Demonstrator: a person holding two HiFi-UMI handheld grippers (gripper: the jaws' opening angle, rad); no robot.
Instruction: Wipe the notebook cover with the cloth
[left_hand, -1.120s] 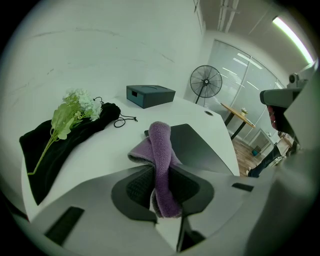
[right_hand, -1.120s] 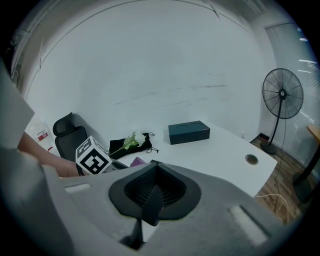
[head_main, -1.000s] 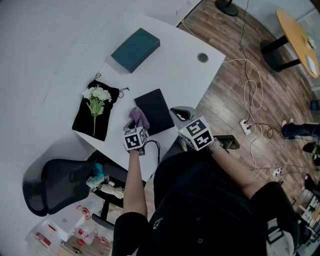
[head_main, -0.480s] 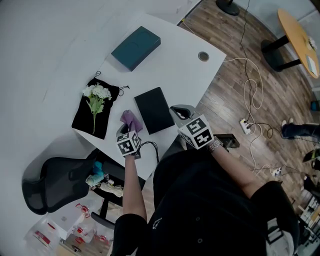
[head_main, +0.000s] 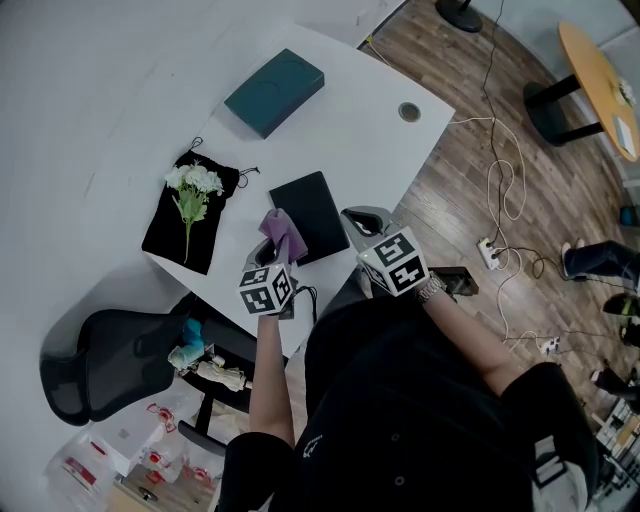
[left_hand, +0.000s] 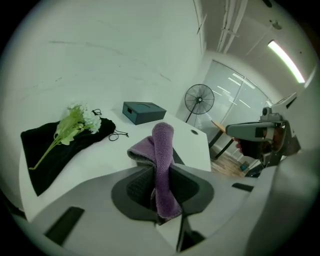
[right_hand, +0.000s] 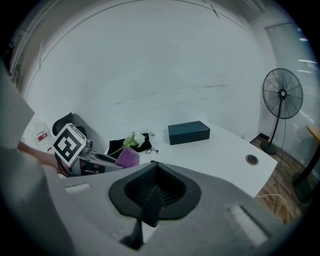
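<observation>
No text, label, brand or number is legible anywhere; left gripper (head_main: 270, 254) and right gripper (head_main: 359, 226) show only wordless black-and-white square patterns.

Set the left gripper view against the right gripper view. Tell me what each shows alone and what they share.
Only the left gripper view: a close look along the left tongs, shut on the purple cloth, and a ceiling light. Only the right gripper view: the right tongs shut with nothing between them, the marker cube on the left tongs, and a chair back. Both: the white table, teal box, flowers on a black pouch, the fan, and the cloth.
</observation>
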